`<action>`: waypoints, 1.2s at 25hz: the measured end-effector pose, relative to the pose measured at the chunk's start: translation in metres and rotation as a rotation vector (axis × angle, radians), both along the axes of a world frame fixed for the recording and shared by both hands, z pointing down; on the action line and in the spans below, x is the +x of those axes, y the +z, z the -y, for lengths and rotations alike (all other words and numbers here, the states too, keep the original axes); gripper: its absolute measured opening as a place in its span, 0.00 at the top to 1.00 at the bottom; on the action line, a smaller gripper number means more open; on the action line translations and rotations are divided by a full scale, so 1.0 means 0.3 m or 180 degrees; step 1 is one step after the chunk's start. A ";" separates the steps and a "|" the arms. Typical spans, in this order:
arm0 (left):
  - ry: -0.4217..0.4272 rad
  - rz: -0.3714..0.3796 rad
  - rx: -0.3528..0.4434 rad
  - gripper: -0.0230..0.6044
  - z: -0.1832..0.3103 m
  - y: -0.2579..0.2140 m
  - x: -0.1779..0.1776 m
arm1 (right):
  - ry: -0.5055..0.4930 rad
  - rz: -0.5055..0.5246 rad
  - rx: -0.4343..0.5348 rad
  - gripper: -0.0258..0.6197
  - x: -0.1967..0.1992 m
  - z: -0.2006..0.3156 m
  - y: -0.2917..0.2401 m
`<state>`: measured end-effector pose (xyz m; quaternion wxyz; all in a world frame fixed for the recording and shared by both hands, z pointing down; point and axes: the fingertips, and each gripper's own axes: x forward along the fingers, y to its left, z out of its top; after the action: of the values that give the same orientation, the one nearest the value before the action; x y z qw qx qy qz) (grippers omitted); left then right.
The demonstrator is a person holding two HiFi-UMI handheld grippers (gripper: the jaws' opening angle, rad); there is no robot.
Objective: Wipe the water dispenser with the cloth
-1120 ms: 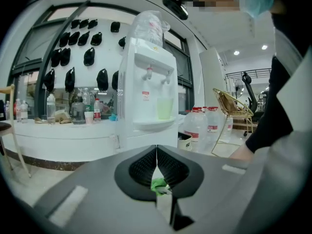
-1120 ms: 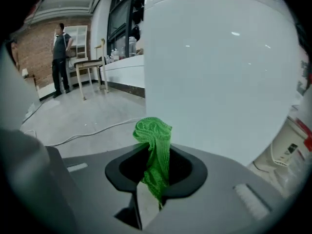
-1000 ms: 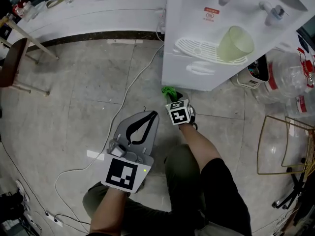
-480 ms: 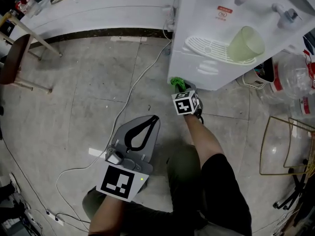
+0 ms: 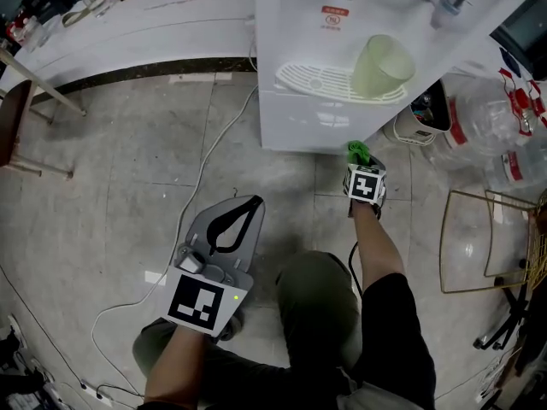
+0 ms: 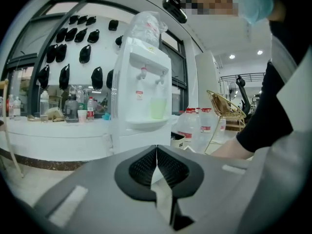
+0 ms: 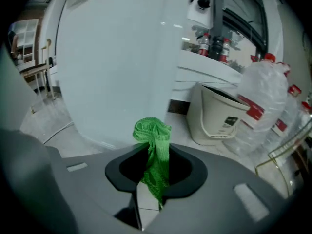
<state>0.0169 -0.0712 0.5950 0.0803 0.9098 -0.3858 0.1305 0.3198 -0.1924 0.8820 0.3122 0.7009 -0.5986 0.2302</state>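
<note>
Right hand-held gripper (image 7: 155,165) clamped on green cloth (image 7: 154,134) just beside water dispenser's (image 7: 122,57) lower corner edge, white bin (image 7: 219,117) near; left hand-held gripper (image 6: 156,165) closed, empty, over open floor (image 5: 128,161).

the right gripper (image 7: 156,154) pinches the green cloth (image 7: 152,131) tight in its jaws. the cloth sticks up in a bunch near the big white water dispenser (image 7: 117,57). a white bin (image 7: 218,120) and a clear water jug (image 7: 263,108) sit to the right.

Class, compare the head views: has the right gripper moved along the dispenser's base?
Yes. The right gripper, shut on the cloth, has gone from the dispenser's left bottom corner to its right one.
</note>
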 end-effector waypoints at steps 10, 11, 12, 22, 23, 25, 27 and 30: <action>0.0000 -0.0022 0.0051 0.96 0.006 -0.024 0.001 | 0.0306 0.0027 -0.0002 0.81 0.106 -0.047 -0.015; -0.0006 -0.0027 0.0065 0.96 0.006 -0.029 -0.002 | 0.0306 0.0061 0.0003 0.81 0.093 -0.041 -0.012; -0.0014 -0.0034 0.0080 0.96 0.005 -0.033 -0.007 | 0.0299 0.0081 0.0003 0.81 0.081 -0.038 -0.008; -0.0237 -0.0354 0.0001 0.96 0.094 -0.008 -0.130 | -0.0007 0.0091 0.0030 0.81 -0.061 -0.089 -0.088; -0.0268 -0.0347 -0.0038 0.96 0.105 0.004 -0.143 | -0.0079 0.0096 0.0020 0.81 -0.086 -0.098 -0.109; -0.0360 -0.0260 -0.0088 0.96 0.121 0.037 -0.171 | -0.0166 0.0137 -0.0006 0.81 -0.131 -0.115 -0.152; -0.0428 -0.0098 -0.0069 0.96 0.122 0.069 -0.195 | -0.0189 0.0238 -0.0013 0.81 -0.174 -0.136 -0.204; -0.0511 0.0078 -0.0029 0.96 0.105 0.106 -0.225 | -0.0266 0.0445 -0.0008 0.81 -0.258 -0.176 -0.290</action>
<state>-0.0505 -0.1027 0.6269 0.0899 0.8739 -0.4578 0.1365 0.2423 -0.1395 0.7950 0.2798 0.6571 -0.6474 0.2661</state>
